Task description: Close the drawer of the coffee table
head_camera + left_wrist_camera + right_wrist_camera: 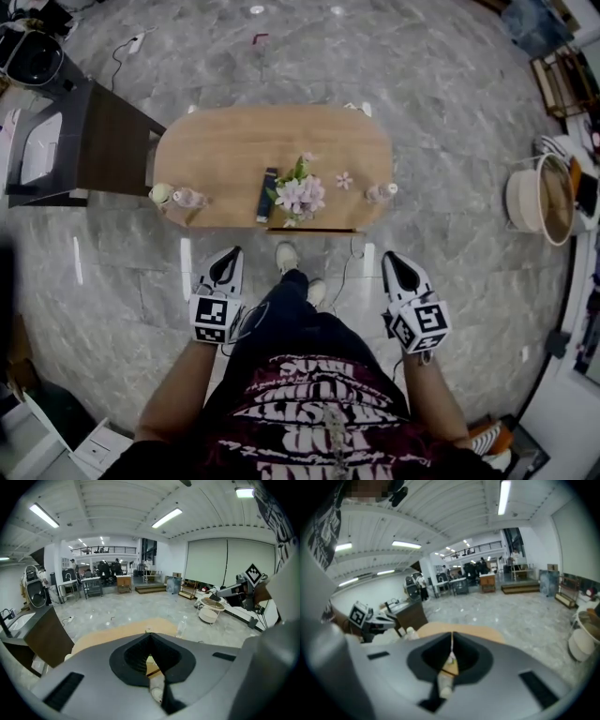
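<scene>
The left gripper [232, 255] and the right gripper [391, 259] hang over the grey veined floor [450, 112], fingers clenched on nothing. They sit at 7 and 5 o'clock of the coffee table [234, 150], apart from it. The drawer [314, 229] shows as a thin strip under the surface's near edge, at 6 o'clock of the flowers [300, 194].

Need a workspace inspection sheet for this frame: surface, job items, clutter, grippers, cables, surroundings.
Surface: wooden coffee table, top mostly bare.
Job's things: drawer at the table's near edge; how far out, cannot tell.
Clutter: flowers, dark slim bar, left bottle, right bottle, all on the table's near half.
Grippers: left gripper and right gripper shut, empty, short of the table.
Cables: thin cable on the floor; power strip beyond.
Surroundings: marble floor, dark cabinet, round white table.
</scene>
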Demonstrator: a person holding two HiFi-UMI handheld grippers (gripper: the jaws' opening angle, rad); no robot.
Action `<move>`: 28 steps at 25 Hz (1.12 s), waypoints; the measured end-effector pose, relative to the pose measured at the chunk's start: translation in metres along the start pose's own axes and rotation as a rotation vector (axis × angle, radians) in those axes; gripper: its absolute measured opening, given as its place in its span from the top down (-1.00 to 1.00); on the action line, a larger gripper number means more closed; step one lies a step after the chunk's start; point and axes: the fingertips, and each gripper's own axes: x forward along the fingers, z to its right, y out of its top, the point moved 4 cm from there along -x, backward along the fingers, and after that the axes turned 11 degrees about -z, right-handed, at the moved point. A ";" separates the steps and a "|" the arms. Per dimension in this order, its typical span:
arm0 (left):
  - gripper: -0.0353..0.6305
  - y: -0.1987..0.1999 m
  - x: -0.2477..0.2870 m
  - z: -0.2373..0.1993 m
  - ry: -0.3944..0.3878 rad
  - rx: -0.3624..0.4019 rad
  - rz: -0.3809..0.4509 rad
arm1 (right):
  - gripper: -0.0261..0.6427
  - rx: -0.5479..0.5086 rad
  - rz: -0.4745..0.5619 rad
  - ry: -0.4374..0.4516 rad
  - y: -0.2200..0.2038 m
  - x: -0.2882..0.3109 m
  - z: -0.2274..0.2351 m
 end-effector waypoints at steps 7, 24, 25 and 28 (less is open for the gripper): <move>0.82 -0.036 0.086 -0.015 -0.109 0.062 -0.183 | 0.82 -0.123 -0.169 -0.042 -0.007 0.067 0.030; 0.65 -0.269 0.282 -0.016 -0.136 0.134 -0.579 | 0.81 -0.619 -0.708 0.129 -0.246 0.260 0.129; 0.58 -0.280 0.291 -0.015 -0.136 0.123 -0.596 | 0.79 -0.663 -0.741 0.136 -0.263 0.268 0.137; 0.45 -0.307 0.314 -0.012 -0.115 0.099 -0.608 | 0.39 -0.755 -0.844 0.154 -0.305 0.282 0.160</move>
